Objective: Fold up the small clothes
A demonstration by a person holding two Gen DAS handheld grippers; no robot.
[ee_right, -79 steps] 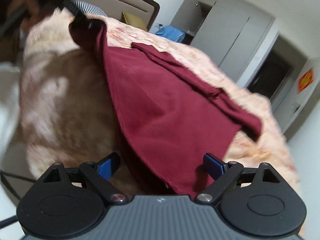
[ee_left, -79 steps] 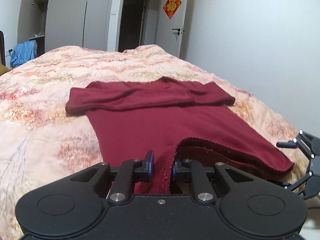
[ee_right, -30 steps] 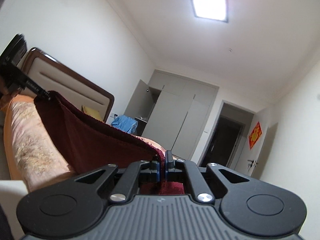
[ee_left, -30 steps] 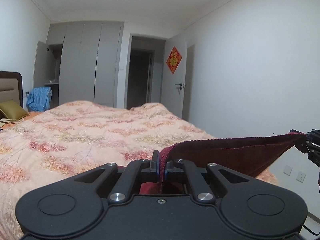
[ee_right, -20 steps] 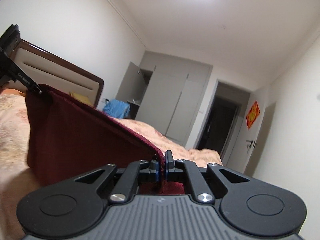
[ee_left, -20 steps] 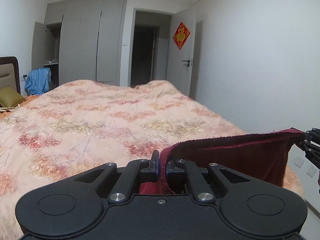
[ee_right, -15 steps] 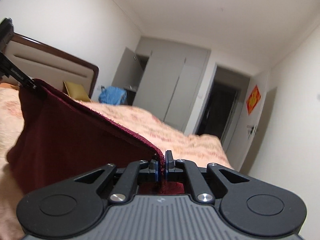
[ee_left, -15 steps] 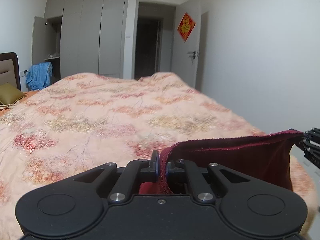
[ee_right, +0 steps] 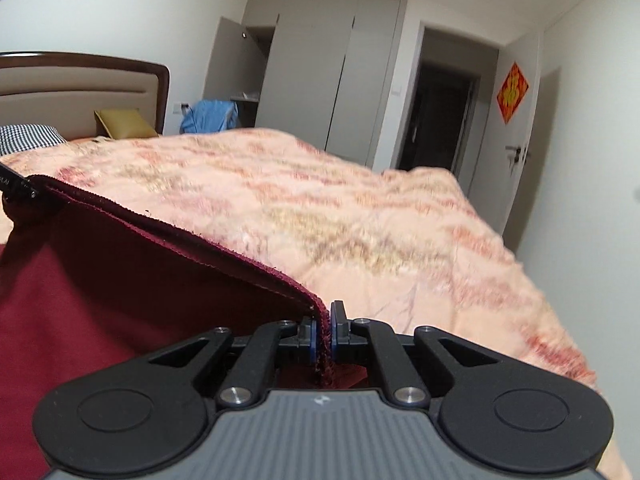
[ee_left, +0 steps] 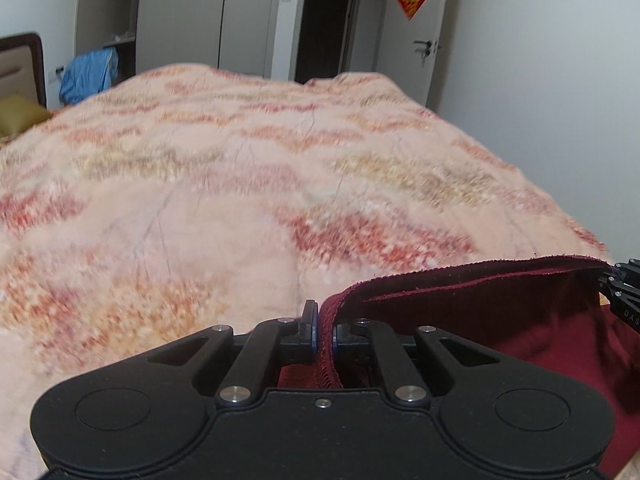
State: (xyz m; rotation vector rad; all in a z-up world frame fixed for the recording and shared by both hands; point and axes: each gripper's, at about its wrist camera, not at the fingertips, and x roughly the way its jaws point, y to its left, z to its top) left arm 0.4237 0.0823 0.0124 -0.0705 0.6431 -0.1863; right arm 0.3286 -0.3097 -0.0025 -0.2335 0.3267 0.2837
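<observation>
Both my tongs are pinching the dark red knit garment by its hem. My left gripper has its blue-padded jaws pressed together on one corner at the bottom centre of its frame; my right gripper grips the other corner the same way. The hem runs as a taut line between them, out to the right edge of the left view and out to the left edge of the right view, so the cloth's long edge lies crosswise, spanning my two hands. Neither hand is nearer; they share it evenly. The rest of the garment hangs below the hem, at lower right and lower left. Ahead, filling the middle of both frames, lies the peach floral quilted bedspread, bare. I judge the lay-down goes forward onto it. How far the cloth hangs, and whether it touches the quilt, my gripper bodies hide; the quilt's pattern is blurred.
</observation>
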